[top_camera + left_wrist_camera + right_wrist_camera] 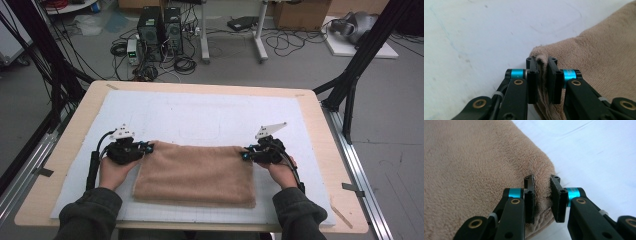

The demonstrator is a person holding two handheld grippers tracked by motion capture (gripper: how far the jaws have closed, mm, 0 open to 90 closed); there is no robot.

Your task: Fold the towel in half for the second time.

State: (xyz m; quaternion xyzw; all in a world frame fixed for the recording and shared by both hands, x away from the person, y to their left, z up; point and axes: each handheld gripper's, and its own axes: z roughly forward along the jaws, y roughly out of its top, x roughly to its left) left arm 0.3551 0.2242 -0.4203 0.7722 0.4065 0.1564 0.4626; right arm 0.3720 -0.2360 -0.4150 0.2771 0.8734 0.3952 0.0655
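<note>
Lying folded — tan fleecy towel

The towel is a plain tan, a warm light brown all over, with no print, and looks fuzzy up close. It lies on a white mat ruled with a faint fine grid and a few thin blue-grey lines. The worktop around the mat is pale wood. The left tongs and right tongs are black, each with bright blue rings and brass-coloured rivets, and carry a light grey plate on top. The sleeves are dark olive green. The floor is grey.
</note>
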